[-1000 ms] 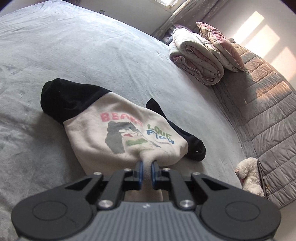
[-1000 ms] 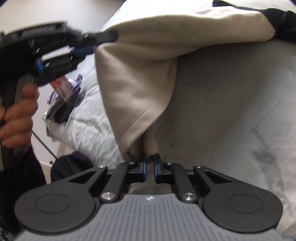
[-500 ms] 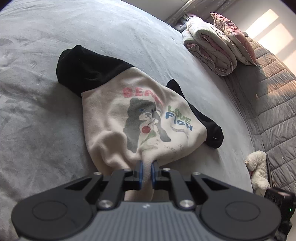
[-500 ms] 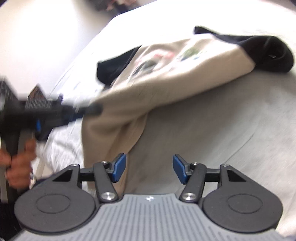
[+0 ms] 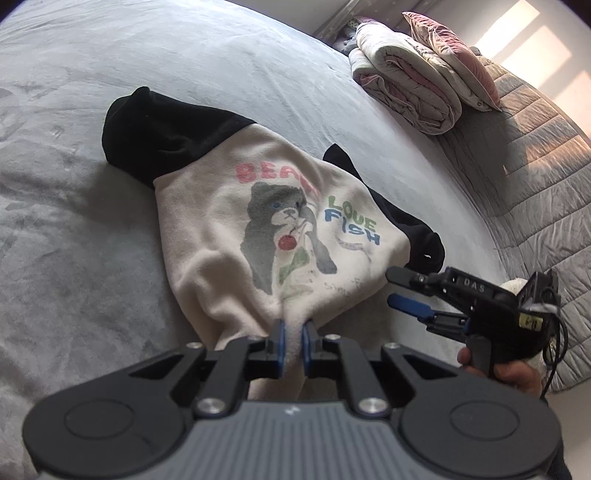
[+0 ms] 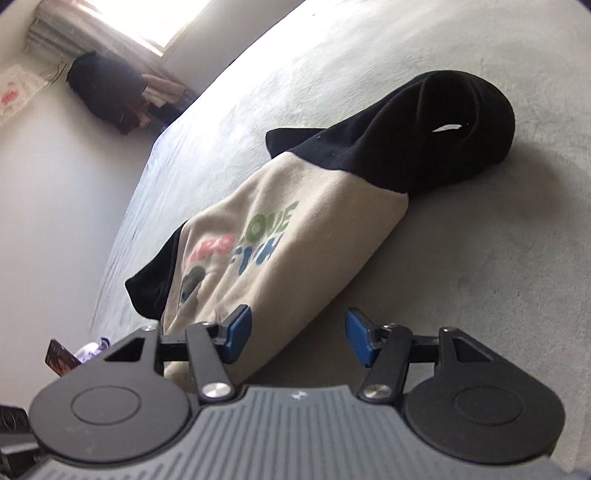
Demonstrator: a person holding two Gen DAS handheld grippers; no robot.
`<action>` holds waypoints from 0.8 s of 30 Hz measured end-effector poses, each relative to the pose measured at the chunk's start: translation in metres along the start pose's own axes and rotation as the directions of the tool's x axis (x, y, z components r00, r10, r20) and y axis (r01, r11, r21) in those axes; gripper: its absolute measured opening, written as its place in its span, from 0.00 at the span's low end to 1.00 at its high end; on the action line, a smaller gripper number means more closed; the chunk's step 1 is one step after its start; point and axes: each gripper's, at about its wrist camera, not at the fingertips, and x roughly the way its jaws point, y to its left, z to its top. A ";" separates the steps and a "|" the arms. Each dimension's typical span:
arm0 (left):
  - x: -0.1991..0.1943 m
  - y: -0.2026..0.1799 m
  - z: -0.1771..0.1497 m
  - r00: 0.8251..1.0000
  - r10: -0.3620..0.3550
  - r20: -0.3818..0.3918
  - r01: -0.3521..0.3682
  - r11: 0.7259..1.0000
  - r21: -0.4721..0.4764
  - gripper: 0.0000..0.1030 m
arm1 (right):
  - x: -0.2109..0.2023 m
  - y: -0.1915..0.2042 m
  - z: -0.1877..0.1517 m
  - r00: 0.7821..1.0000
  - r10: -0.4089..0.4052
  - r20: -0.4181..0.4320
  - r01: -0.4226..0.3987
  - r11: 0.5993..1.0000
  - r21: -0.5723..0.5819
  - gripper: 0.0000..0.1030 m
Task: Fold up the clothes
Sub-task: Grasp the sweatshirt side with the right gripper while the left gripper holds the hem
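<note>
While pinched: sweatshirt (image 5: 236,206) in left tool (image 5: 291,341)

A big grey bed cover (image 5: 221,66) fills most of the left wrist view, soft and a little wrinkled. In the upper right of that view a folded quilt (image 5: 402,81) lies on it, white and pink, with a pink pillow (image 5: 447,48) resting on top. A grey padded headboard (image 5: 532,177) runs down the right side, with sun patches on it. At the right edge a white fluffy toy (image 5: 515,285) peeks out, maybe a teddy. In the right wrist view, upper left, dark clothes (image 6: 107,92) are piled by a bright window (image 6: 147,18).
</note>
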 end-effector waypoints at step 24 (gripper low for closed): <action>0.027 0.059 0.046 0.993 0.109 0.036 -0.105 0.989 -0.104 0.09 | 0.065 0.093 0.089 0.999 0.006 0.042 0.004 0.973 -0.232 0.06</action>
